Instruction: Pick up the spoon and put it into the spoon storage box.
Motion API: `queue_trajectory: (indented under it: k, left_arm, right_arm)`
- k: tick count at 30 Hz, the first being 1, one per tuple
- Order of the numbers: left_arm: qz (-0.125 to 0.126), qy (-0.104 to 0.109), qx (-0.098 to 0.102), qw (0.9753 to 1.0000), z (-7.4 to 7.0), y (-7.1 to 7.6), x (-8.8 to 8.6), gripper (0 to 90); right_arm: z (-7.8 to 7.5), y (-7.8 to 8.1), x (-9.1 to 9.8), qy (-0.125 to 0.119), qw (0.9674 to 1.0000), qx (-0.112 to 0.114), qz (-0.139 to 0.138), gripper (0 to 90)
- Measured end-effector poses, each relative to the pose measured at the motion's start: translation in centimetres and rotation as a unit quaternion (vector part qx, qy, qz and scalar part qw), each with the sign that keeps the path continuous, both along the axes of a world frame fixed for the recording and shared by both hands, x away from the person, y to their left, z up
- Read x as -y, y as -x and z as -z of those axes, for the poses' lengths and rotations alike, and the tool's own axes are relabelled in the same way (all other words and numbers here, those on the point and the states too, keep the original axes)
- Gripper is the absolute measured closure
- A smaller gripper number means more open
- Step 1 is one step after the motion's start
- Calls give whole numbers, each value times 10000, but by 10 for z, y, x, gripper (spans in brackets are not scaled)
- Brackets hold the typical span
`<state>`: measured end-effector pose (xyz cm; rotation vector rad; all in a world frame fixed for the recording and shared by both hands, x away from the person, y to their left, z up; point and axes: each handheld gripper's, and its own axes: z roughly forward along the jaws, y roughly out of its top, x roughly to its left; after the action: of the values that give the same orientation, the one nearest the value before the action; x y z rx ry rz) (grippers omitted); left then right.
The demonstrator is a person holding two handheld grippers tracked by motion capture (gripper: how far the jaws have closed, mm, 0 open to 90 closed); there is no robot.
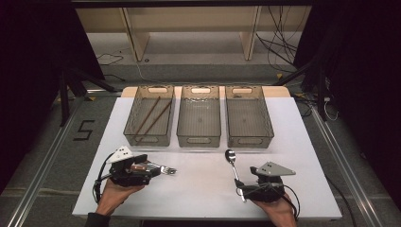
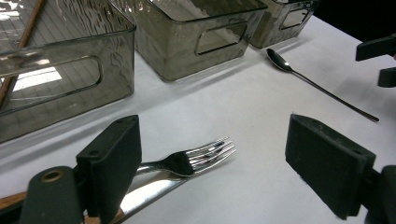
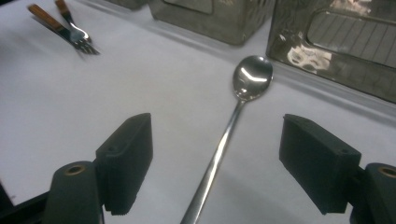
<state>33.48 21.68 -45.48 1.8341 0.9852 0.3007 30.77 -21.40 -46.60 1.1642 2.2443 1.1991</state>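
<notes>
The spoon (image 3: 233,121) lies lengthwise between the right claw's (image 3: 217,170) spread jaws, bowl pointing away. The left claw (image 2: 229,168), also spread, sits over the forks (image 2: 196,158).

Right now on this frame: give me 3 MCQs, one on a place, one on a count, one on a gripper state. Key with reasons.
1. Where does the spoon lie?
A. in the middle bin
B. on the white table, in front of the bins
C. in the left bin

2. How many bins stand in the row?
A. two
B. three
C. four

3. How are the right gripper jaws?
A. open, astride the spoon handle
B. shut on the spoon
C. shut on a fork

Key:
1 B, it rests on the bare table.
2 B, left bin, middle bin, right bin.
3 A, the right gripper view shows a wide gap either side of the handle.
</notes>
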Motion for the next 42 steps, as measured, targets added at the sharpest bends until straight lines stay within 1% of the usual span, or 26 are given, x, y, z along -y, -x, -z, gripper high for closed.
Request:
queue_trajectory:
  k: [4, 7, 9, 12, 14, 15, 17, 20, 23, 26, 30, 38, 42]
  left_arm:
    - [-22, 33, 56, 10000, 4, 3, 0, 172]
    - [-35, 43, 89, 9999, 6, 4, 1, 169]
    - [-46, 35, 119, 9999, 8, 6, 1, 169]
    - [-29, -4, 111, 9999, 11, 7, 2, 168]
    - [-26, -15, 108, 9999, 13, 8, 3, 168]
    - [-13, -54, 121, 9999, 14, 9, 4, 168]
    - [-3, -86, 137, 9999, 15, 10, 5, 168]
    - [4, -96, 161, 9998, 15, 12, 6, 168]
    - [9, -88, 182, 9998, 16, 13, 6, 168]
    - [14, -109, 158, 9998, 17, 13, 7, 168]
    - [32, -151, 156, 9998, 17, 13, 7, 168]
    - [42, -165, 157, 9997, 18, 14, 8, 168]
    - [44, -167, 151, 9997, 18, 14, 8, 168]
  right_arm:
    - [0, -10, -8, 211, 9997, -122, 57, 288]
    - [-1, -19, -16, 456, 9987, -192, 139, 301]
    - [-2, -26, -21, 560, 9979, -270, 198, 323]
    - [-2, -37, -28, 809, 9954, -424, 293, 351]
    - [0, -44, -31, 953, 9937, -464, 370, 387]
    - [1, -46, -33, 1033, 9926, -501, 407, 403]
    - [4, -52, -37, 1129, 9905, -658, 418, 429]
    - [8, -57, -41, 1285, 9881, -727, 425, 483]
    - [10, -61, -44, 1350, 9868, -797, 413, 528]
    - [10, -63, -46, 1381, 9857, -873, 412, 573]
    - [12, -66, -51, 1486, 9839, -890, 440, 634]
    - [12, -68, -51, 1369, 9841, -1044, 432, 740]
    - [12, -69, -48, 1345, 9837, -1094, 473, 826]
